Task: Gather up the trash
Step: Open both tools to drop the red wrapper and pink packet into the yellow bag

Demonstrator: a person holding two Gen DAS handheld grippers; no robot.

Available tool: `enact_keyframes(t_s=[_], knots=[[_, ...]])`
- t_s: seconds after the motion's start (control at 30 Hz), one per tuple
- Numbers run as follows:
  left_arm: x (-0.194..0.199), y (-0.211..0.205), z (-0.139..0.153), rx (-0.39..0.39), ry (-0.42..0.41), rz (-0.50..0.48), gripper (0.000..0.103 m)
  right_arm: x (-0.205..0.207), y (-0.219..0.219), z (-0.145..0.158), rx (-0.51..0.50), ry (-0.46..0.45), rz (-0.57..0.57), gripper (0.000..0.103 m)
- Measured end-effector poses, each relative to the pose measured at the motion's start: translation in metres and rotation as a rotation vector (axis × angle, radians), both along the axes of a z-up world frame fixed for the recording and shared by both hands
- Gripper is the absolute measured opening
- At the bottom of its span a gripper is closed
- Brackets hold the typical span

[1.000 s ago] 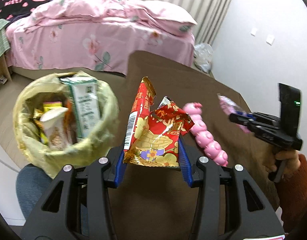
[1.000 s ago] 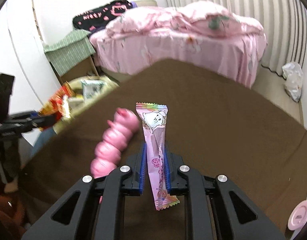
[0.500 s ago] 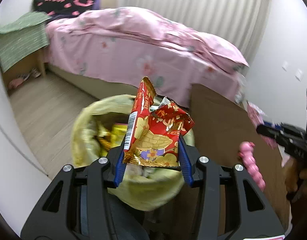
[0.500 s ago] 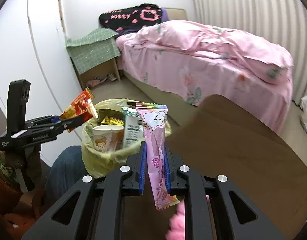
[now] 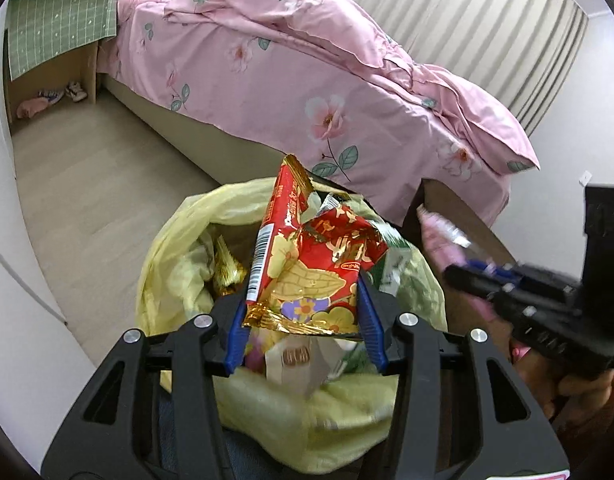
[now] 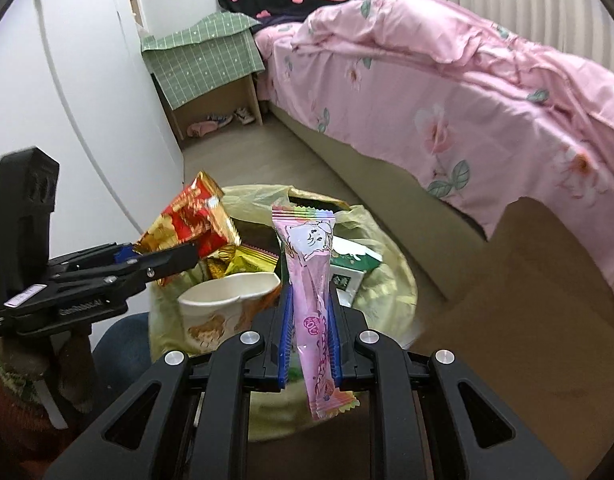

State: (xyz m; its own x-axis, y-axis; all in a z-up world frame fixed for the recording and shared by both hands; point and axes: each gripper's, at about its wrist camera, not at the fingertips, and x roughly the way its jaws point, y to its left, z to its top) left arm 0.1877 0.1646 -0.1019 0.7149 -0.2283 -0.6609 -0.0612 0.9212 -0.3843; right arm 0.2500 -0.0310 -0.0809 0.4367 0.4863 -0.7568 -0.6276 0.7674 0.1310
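Note:
My left gripper is shut on a red and gold snack wrapper and holds it right over the open yellow trash bag. My right gripper is shut on a long pink candy wrapper and holds it over the same bag. The bag holds a paper cup, a green carton and gold wrappers. The right gripper shows at the right of the left wrist view, and the left gripper with the red wrapper at the left of the right wrist view.
A bed with a pink floral duvet stands behind the bag. A brown table lies to the right. A small shelf under a green checked cloth stands by the white wall. Bare floor lies left of the bag.
Both grippers have swung left from the brown table to above the trash bag, each still holding its wrapper. The pink toy on the table has left view.

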Motion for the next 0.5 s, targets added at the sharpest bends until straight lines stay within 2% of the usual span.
enact_keyframes(t_s=[0.1, 0.17, 0.27, 0.33, 0.43, 0.5], knots=[[0.008, 0.0, -0.004, -0.046, 0.011, -0.007, 0.049, 0.003, 0.008, -0.012, -0.003, 0.003, 0.003, 0.018], [0.01, -0.001, -0.005, -0.067, 0.015, -0.017, 0.054, 0.003, 0.012, -0.018, -0.026, -0.007, 0.007, 0.031], [0.007, 0.001, -0.003, -0.095, 0.0, -0.007, 0.064, 0.0, 0.014, -0.024, -0.043, -0.007, 0.022, 0.033], [0.003, 0.003, 0.004, -0.092, -0.012, 0.013, 0.066, -0.003, 0.013, -0.024, -0.045, -0.012, 0.032, 0.038], [-0.002, 0.004, 0.014, -0.081, -0.02, 0.03, 0.076, -0.012, 0.01, -0.017, -0.03, -0.026, 0.044, 0.04], [-0.011, 0.002, 0.025, -0.044, -0.033, 0.055, 0.086, -0.02, 0.005, -0.01, -0.016, -0.041, 0.041, 0.04]])
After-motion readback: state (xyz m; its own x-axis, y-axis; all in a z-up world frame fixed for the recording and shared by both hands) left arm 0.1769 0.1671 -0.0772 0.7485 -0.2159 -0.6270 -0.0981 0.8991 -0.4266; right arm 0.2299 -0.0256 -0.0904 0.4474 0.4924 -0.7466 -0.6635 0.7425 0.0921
